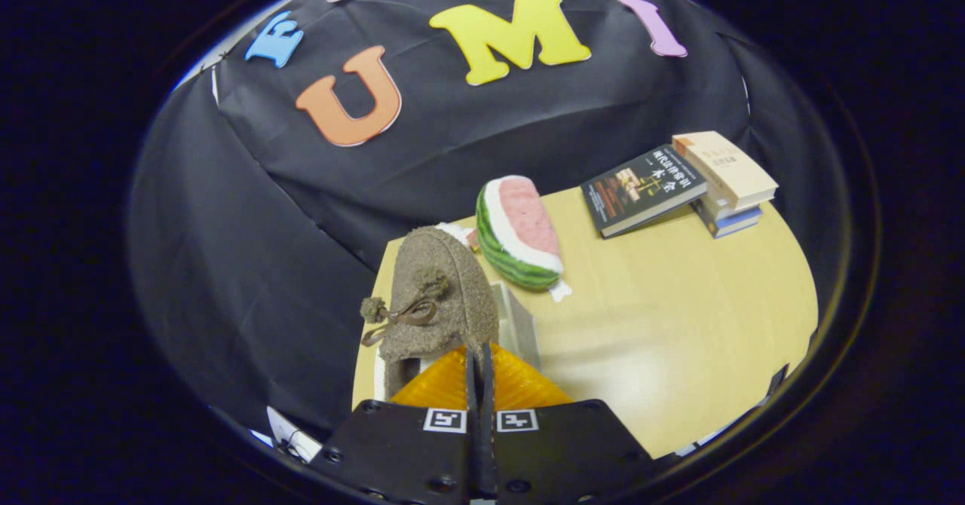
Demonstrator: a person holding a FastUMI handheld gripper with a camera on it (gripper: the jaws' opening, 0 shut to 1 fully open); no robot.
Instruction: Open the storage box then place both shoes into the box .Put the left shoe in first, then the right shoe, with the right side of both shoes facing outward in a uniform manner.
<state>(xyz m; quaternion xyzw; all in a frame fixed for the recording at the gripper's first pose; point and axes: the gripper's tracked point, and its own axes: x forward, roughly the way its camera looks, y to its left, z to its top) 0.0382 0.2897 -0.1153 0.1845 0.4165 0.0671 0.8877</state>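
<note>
— Brown and fuzzy, that shoe (433, 301), with a little pom-pom bow (407, 310) hanging off its left side. How is the gripper (478, 365) sitting?

— Raised above the table (678, 324) and pointing forward and slightly down. Its two fingers are pressed close together, with barely a slit between them. The shoe's near rim seems to be pinched in that slit, but the fingers cover the contact, so I can't swear both press on it.

— And the shoe itself?

— It stands up just ahead of the fingertips and a touch to their left, sole side away from us and the rounded top upward. It looks lifted rather than resting flat. Right behind it, a pale boxy shape (516, 324) pokes out on the right; I can't tell whether that's the storage box or something else.

— What about the room around it?

— On the left, the table's edge runs close beside the shoe, with black cloth wall (249, 264) straight beyond it. Just past the shoe sits a watermelon-slice toy (520, 234), near it but apart. To the right, bare wood opens up wide. Far back on the right, a dark book (641, 188) leans on a small stack of books (727, 181), well away from the gripper.
</note>
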